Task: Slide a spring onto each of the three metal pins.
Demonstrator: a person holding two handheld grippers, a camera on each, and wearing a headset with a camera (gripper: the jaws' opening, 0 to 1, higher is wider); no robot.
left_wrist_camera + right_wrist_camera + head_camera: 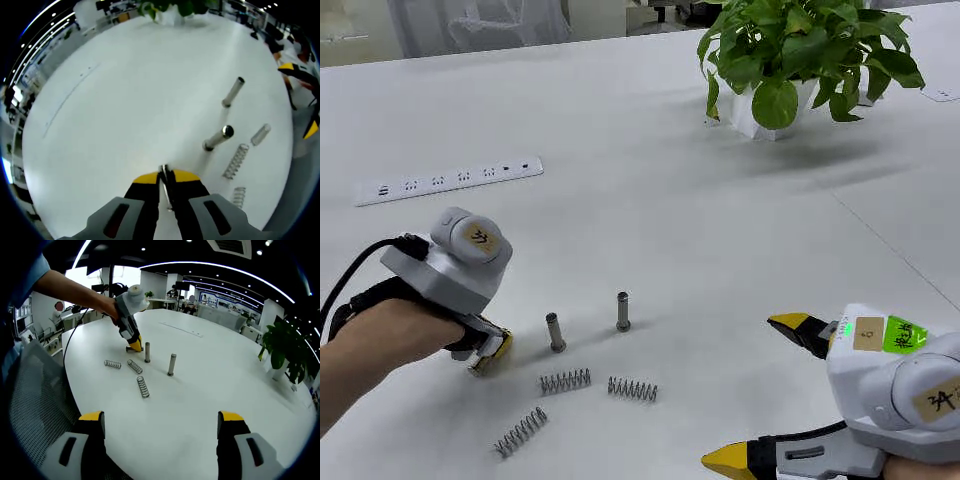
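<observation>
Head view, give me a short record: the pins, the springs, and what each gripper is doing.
pins standing: two, left pin and right pin, both bare
springs: three, lying loose on the table near the pins
left gripper: shut on a thin metal piece, possibly the third pin
right gripper: open, holding nothing
springs fitted: none
</observation>
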